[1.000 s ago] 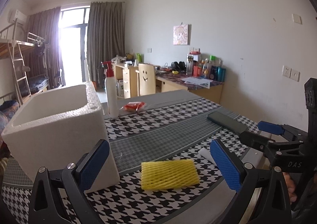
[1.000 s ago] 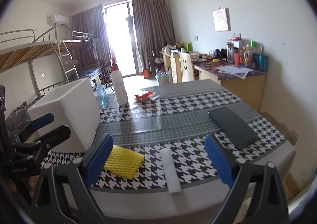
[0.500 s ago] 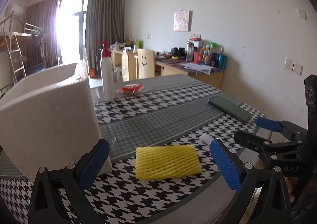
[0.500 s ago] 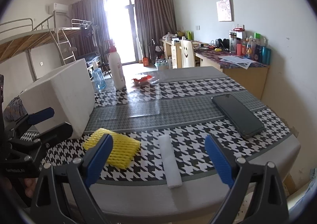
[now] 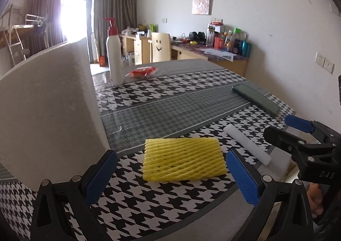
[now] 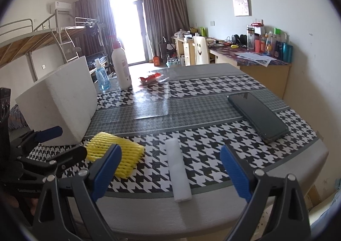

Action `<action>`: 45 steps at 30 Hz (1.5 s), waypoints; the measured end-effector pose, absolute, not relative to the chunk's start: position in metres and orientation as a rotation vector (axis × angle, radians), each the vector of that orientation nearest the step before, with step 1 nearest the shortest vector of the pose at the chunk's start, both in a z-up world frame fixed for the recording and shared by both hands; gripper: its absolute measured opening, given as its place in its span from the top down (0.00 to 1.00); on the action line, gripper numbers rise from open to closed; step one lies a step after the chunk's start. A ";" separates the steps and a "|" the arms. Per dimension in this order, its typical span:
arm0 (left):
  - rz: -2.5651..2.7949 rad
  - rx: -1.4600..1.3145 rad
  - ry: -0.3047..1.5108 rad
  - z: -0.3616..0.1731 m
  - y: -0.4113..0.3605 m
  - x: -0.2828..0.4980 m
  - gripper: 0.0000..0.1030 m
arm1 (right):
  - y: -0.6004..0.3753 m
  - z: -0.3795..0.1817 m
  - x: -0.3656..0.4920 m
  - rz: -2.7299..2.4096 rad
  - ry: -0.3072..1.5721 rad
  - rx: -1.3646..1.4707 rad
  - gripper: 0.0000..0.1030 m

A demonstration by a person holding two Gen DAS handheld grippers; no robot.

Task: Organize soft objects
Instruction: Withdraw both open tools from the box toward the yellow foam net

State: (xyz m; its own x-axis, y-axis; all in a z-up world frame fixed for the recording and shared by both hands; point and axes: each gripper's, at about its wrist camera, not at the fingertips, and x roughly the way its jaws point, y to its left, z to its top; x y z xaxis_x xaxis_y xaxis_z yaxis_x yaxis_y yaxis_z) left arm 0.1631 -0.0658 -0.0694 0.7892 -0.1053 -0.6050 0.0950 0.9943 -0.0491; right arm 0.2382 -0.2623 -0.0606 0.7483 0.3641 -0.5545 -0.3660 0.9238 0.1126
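Looking along the left tool [image 5: 170, 177], its blue-padded fingers [image 5: 242, 177] stand spread wide with nothing between them. The yellow foam net [image 5: 183, 158] lies flat on the houndstooth counter [image 5: 170, 96] just ahead of the gap, touching neither pad. To its right a white foam roll [image 5: 247, 144] lies near the counter's front edge, apart from the net. A white foam box [image 5: 49, 113] fills the left side, standing close beside the net. Farther back are a white pump bottle [image 5: 114, 57] with a red top, a red packet [image 5: 141, 72] beside it, and a dark phone [image 5: 255, 100] at the right. The right tool [image 5: 298, 132] shows at the right edge, and the letters "DAS" can be read on its black body. A chair [image 5: 161, 48] behind the counter has a smiley face on its back.

From the right wrist view, the right tool [image 6: 170, 174] is also wide open and holds nothing. The white foam roll [image 6: 178, 169] lies lengthwise in the gap between its fingers, touching neither. The yellow foam net [image 6: 125, 155] sits to the left, partly behind the left finger, close to the foam box [image 6: 59, 104]. The left tool [image 6: 61, 141] reaches in low at the left; print on its body is too blurred to read. The phone [image 6: 257, 114] lies at the right, and the pump bottle [image 6: 121, 66] has a label too small to read, with a blue spray bottle [image 6: 102, 79] beside it.
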 end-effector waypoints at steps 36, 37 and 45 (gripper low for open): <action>-0.107 -0.034 0.846 -0.107 -0.064 0.199 0.08 | -0.249 -0.102 0.262 0.429 0.745 -0.025 0.20; -0.108 -0.034 0.850 -0.108 -0.064 0.200 0.09 | -0.248 -0.103 0.262 0.429 0.747 -0.026 0.20; -0.118 -0.036 0.852 -0.108 -0.066 0.204 0.11 | -0.249 -0.107 0.267 0.415 0.767 -0.029 0.28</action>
State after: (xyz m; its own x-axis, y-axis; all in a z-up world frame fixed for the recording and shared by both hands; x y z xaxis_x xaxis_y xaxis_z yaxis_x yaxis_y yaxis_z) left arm 0.2038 -0.0655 -0.1081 0.6521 -0.1187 -0.7488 0.0899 0.9928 -0.0790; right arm 0.2668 -0.2490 -0.1073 0.6433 0.3542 -0.6788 -0.3750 0.9187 0.1240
